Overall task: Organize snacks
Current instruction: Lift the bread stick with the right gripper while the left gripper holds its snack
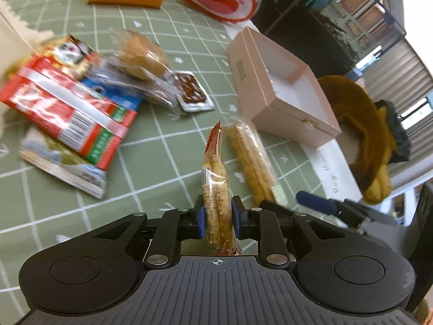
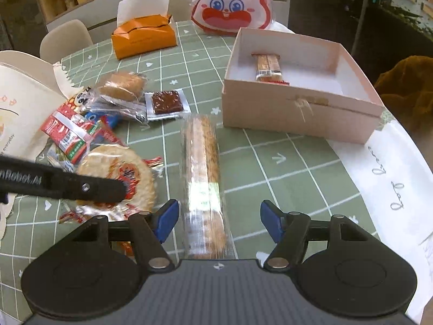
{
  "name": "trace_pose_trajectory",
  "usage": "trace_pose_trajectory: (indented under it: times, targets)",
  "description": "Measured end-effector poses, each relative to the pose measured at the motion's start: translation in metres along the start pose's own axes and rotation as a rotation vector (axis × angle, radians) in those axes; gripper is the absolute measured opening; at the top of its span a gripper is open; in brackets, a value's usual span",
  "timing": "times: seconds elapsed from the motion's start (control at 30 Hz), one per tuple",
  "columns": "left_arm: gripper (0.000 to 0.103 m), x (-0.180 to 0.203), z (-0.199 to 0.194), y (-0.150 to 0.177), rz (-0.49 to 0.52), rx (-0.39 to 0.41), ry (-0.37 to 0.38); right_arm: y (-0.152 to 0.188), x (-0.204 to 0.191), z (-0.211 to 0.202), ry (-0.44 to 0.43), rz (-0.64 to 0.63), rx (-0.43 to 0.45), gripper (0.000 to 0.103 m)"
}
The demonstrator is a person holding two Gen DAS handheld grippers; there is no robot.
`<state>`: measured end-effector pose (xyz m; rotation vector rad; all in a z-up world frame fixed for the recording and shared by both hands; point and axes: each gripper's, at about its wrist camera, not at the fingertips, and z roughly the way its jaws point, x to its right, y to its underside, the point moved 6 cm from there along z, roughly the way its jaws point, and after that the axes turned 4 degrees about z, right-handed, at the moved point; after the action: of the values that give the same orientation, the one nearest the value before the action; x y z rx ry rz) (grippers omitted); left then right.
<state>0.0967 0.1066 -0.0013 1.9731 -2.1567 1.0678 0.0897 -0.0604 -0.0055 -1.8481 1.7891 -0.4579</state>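
Observation:
My left gripper (image 1: 217,216) is shut on a round rice-cracker packet (image 1: 215,187), seen edge-on between the blue pads. In the right wrist view one black finger (image 2: 89,187) of the left gripper lies across the same cracker packet (image 2: 119,168). A long clear packet of stick biscuits (image 2: 203,173) lies on the green checked tablecloth (image 2: 270,168). My right gripper (image 2: 219,218) stands open astride it, with neither pad touching. Beyond is an open pink box (image 2: 297,111) with one wrapped bar (image 2: 268,67) inside.
A pile of snacks lies at the left: red packets (image 2: 70,135), wrapped bread (image 2: 121,86) and a brownie (image 2: 166,103). An orange pouch (image 2: 143,38) and a rabbit-face bag (image 2: 230,8) stand at the back. A white paper bag (image 2: 19,103) stands far left. The table's edge curves along the right.

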Motion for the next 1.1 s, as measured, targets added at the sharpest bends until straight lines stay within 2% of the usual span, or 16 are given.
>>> trace_pose_trajectory:
  times: [0.3,0.33,0.43,0.47,0.83,1.1]
  targets:
    - [0.023,-0.012,-0.014,0.009,-0.035,0.005,-0.034,-0.019,-0.006,0.021,0.008,-0.013,-0.032,0.067]
    - [0.023,-0.013,-0.014,0.010,-0.039,0.006,-0.031,-0.020,-0.005,0.024,0.005,-0.005,-0.043,0.063]
    - [0.023,-0.013,-0.016,0.013,-0.043,0.006,-0.022,-0.016,-0.007,0.026,-0.027,0.015,-0.082,0.036]
    - [0.023,-0.013,-0.016,0.014,-0.045,0.006,-0.020,-0.013,-0.008,0.025,-0.039,0.023,-0.094,0.035]
    - [0.023,-0.011,-0.016,0.017,-0.056,-0.004,0.007,0.032,-0.013,-0.017,-0.059,0.006,-0.154,0.035]
    - [0.023,-0.006,-0.014,0.019,-0.042,-0.015,0.009,0.025,-0.015,-0.002,-0.006,-0.016,-0.140,0.039]
